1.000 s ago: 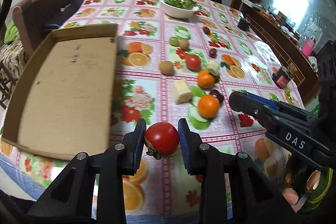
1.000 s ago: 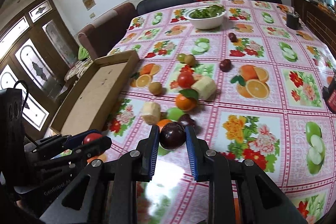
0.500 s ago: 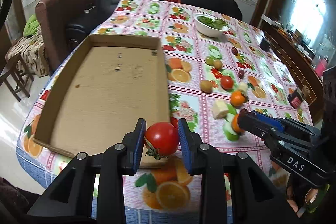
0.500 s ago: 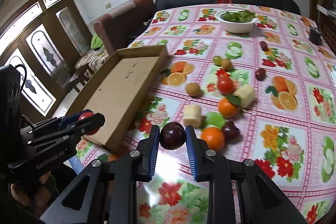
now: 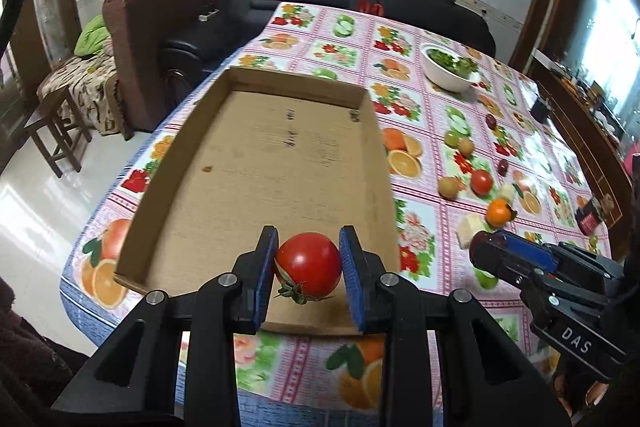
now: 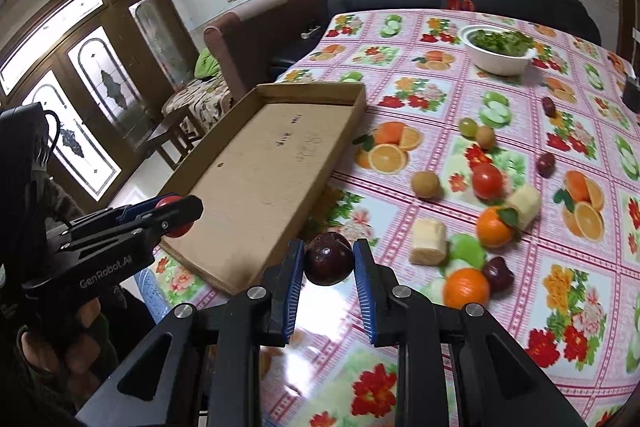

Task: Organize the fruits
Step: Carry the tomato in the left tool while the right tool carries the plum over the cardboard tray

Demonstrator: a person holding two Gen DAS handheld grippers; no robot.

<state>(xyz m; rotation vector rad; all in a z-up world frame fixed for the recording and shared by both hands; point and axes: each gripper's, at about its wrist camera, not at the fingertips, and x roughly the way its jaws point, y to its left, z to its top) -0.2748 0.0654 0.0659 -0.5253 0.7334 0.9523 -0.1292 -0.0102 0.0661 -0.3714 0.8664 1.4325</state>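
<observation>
My left gripper [image 5: 308, 273] is clamped on a tomato [image 5: 308, 269], hanging over the near edge of the cardboard tray [image 5: 256, 163], which runs long-axis away from me. Right gripper [image 6: 329, 269] pinches a plum [image 6: 329, 263] just off the tray's near right corner, so left drops first, I think. Other fruit lies farther right on the table [image 6: 520, 307].

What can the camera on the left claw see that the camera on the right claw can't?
Only the left wrist view shows the tomato up close, squeezed in the left claw, stem leaves showing, over the near end of the cardboard tray. Only the right wrist view shows the dark plum squeezed in the right claw, plus the glass doors. Both show the tray with nothing in it, the bowl of greens and loose fruit on the tablecloth.
</observation>
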